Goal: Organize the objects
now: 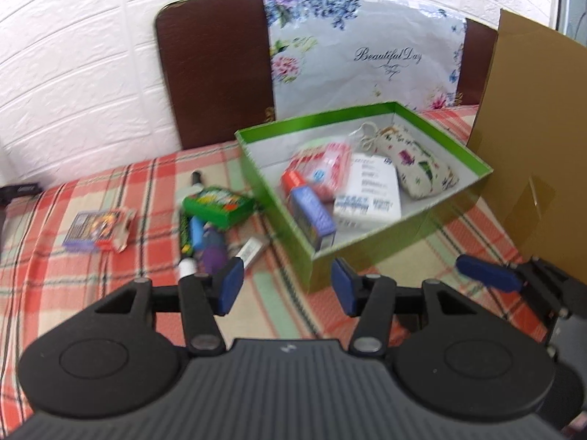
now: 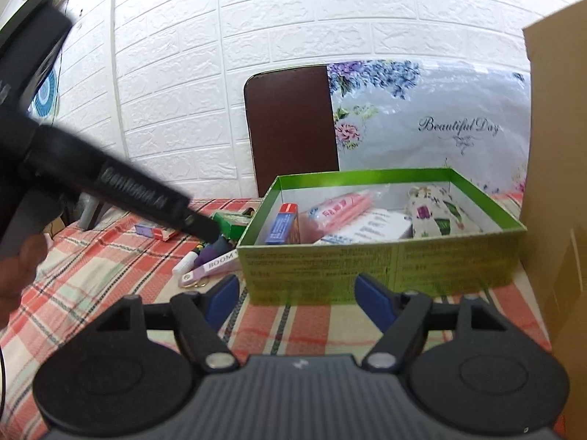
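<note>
Item, loose pile (image 1: 212,231) at ten o'clock of the green box (image 1: 279,198): with left hand-held gripper (image 1: 288,288) and right hand-held gripper (image 2: 297,299) both agape and empty, we should take one piece singly.

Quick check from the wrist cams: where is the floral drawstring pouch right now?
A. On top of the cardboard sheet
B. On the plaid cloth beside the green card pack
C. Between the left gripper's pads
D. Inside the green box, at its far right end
D: the floral drawstring pouch lies inside the green box, at its far right end beside the white packet, in no gripper.
</note>
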{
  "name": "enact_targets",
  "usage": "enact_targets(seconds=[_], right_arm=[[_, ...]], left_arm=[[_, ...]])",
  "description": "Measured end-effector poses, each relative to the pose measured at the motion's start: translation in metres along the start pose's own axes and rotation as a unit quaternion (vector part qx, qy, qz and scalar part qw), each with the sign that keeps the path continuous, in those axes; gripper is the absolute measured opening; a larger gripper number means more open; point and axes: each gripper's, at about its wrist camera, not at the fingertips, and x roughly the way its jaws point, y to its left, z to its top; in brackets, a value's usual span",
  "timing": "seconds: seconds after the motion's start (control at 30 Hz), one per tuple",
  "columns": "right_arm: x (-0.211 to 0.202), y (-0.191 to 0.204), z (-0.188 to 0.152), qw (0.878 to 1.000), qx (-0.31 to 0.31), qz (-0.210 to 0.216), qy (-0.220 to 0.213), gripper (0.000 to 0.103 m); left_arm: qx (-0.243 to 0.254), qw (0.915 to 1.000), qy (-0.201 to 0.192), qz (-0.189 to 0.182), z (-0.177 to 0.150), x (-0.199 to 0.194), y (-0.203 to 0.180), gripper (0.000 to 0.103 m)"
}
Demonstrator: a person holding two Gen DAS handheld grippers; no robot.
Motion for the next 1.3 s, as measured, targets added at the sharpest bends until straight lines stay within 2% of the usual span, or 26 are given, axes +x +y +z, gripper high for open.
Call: enact_targets(seconds=[0.4,0.53,1.03,1.3], right_arm=[[-0.009,0.035,0.001,1.000,-0.008,0.022,0.007,0.072],[-0.004,0.047,0.000,0.999,-0.019,0.030,0.015,0.073],[0.019,0.073,-0.004,0.998,-0.018,0.038,0.041,0.076],[0.046,0.109,-0.004,0.993,-0.070,0.075,0.063,0.075]], left_arm=[[-0.034,0.9979,0.017,0.052,-0.037,-0.011,0.037,0.057],[-0.045,0.9962,0.018,0.072,-0.045,-0.011,0.051,0.063],[-0.087,0.9899,0.038,0.105,-0.068,0.005,0.097,0.063],[-0.120,0.9835,0.045,0.127,-0.079,0.017,0.134,0.063]])
